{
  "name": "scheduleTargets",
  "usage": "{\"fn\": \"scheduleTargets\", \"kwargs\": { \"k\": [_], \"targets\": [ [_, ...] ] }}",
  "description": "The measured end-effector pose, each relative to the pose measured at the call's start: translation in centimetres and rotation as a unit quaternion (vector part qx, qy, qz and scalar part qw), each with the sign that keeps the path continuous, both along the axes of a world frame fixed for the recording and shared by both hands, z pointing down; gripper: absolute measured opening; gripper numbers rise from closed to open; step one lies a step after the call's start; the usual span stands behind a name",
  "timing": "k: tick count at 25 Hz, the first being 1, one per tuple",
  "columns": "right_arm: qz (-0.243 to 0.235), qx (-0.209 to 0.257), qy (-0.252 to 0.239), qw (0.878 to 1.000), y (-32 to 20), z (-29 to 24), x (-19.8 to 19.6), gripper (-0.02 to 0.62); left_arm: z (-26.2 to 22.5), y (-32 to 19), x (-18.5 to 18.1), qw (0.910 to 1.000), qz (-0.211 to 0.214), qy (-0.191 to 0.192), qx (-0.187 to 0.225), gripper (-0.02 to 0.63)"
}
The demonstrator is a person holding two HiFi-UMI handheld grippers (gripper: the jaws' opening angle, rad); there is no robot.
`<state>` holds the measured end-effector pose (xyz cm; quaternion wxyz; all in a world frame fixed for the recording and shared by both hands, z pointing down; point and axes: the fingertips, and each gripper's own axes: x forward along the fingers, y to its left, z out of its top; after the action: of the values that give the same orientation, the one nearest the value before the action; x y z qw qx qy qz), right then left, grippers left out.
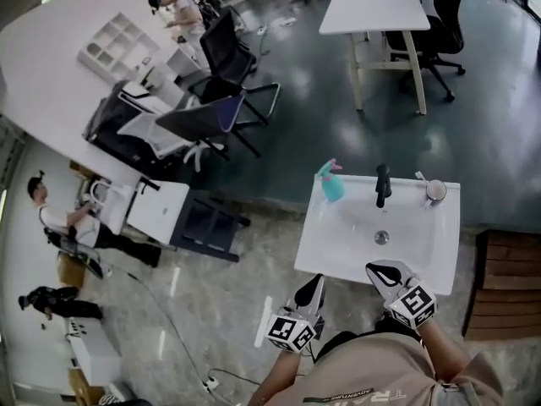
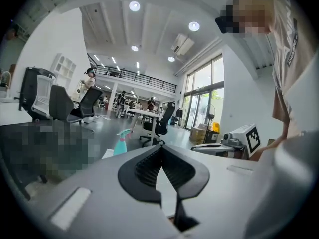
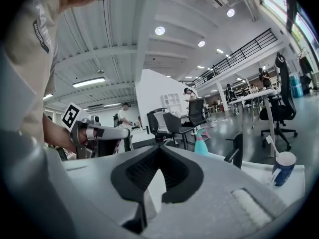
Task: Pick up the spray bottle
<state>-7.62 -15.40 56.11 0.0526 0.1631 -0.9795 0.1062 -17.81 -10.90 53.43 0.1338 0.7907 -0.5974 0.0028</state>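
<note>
Left gripper [image 1: 314,284] and right gripper [image 1: 385,271] at the washbasin's [image 1: 338,256] near edge, both with jaws closed and empty. Teal spray bottle [image 1: 331,181] stands upright at the basin's back left corner, left of the faucet [image 1: 383,184]. It is probably light, smooth plastic, best clamped round the body below the trigger head. The basin bowl shows only its drain. Cup [image 1: 435,191] at back right, contents unclear.

the sink [image 1: 338,248] is glossy, the spray bottle [image 1: 331,184] smooth plastic, the faucet [image 1: 383,189] matt, the floor [image 1: 321,117] shiny.
</note>
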Motion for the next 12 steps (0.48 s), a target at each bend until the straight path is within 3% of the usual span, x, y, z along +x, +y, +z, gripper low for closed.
{"fn": "scheduleTargets", "kwargs": {
  "k": [4,7,12],
  "targets": [
    [0.038,-0.022,-0.003,0.999,-2.0,0.7,1.3,0.002,1.0,-3.1,0.8,0.9985,0.026,-0.031,-0.036,0.014],
    [0.06,-0.03,0.002,0.998,-3.7,1.4,1.5,0.002,1.6,-5.5,0.1,0.9977,0.033,-0.031,-0.051,0.014],
    [0.094,-0.015,0.014,0.995,-6.7,0.7,-0.2,0.002,2.0,-9.8,-2.5,0.9968,0.058,-0.034,-0.043,0.014]
  ]
}}
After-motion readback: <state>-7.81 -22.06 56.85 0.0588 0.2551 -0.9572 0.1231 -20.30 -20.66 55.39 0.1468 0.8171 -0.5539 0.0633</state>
